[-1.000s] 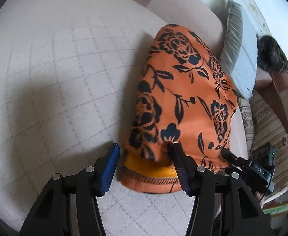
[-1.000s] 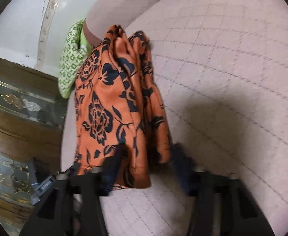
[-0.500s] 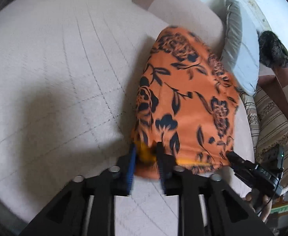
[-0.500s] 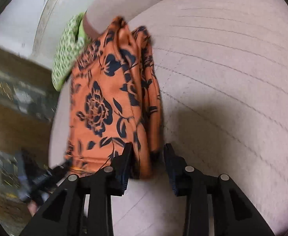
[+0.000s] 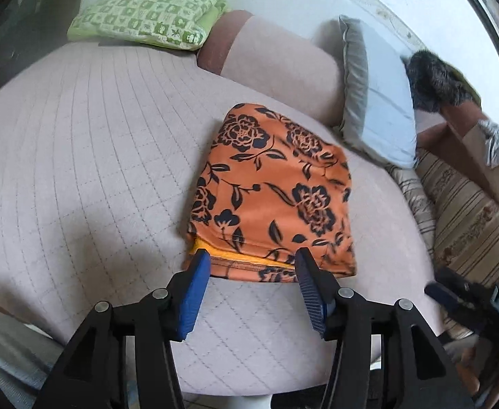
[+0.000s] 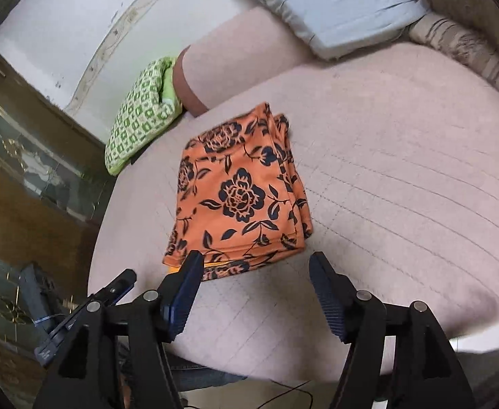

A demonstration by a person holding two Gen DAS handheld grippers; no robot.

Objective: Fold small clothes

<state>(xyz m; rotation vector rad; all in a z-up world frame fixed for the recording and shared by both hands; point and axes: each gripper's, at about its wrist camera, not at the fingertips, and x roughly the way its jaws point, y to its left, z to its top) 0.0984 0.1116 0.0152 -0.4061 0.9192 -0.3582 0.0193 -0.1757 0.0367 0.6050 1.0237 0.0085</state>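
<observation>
Folded orange floral garment flat on quilted cushion, just ahead of both tool tips. Left gripper and right gripper spread wide, holding nothing, angled down.

**Black grippers, blue ribbed pads**

The left gripper has matte black angular arms with triangular cut-outs and round silver pivot screws. Its fingers carry bright blue ribbed pads. The right gripper looks alike, its pads a darker navy, silver screws at each joint.
</observation>
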